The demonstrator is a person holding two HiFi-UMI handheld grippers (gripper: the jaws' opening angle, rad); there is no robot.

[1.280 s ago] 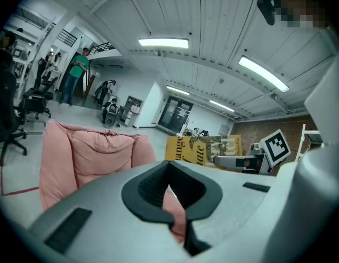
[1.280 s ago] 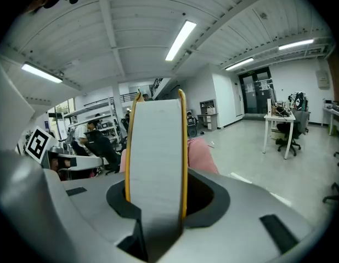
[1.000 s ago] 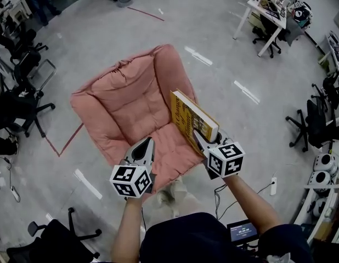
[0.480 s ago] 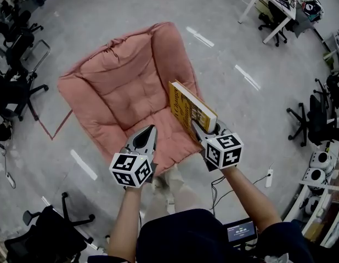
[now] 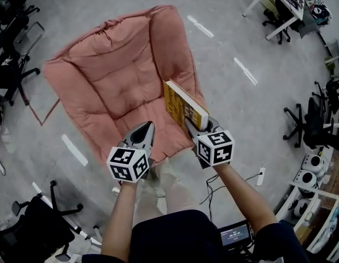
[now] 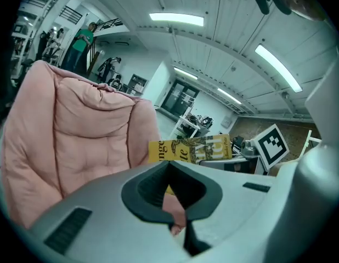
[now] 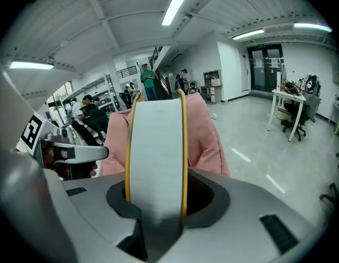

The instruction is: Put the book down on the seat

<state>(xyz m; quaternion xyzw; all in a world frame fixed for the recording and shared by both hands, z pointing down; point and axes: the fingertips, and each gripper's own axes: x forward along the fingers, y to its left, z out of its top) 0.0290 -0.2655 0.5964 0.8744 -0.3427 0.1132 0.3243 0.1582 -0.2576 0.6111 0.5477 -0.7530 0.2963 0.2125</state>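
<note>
A yellow book (image 5: 183, 107) stands on edge, spine side toward the left, with my right gripper (image 5: 194, 126) shut on its near end. It hangs over the front right part of the pink cushioned seat (image 5: 114, 81). In the right gripper view the book's white page edge (image 7: 156, 147) fills the gap between the jaws, and the pink seat (image 7: 205, 130) shows behind it. My left gripper (image 5: 145, 129) is shut on nothing, pointing at the seat's front edge. The left gripper view shows the book (image 6: 194, 148) to the right of the pink seat back (image 6: 76, 136).
Black office chairs (image 5: 10, 64) stand at the left, and another (image 5: 32, 229) at the bottom left. A white table (image 5: 273, 10) is at the top right, more chairs (image 5: 312, 125) at the right. A power strip (image 5: 261, 175) lies on the floor. A person in green (image 7: 149, 84) stands far off.
The pink seat has come closer and sits larger under both grippers. The book stays gripped on edge, now further over the seat cushion. The left gripper has kept its place beside it.
</note>
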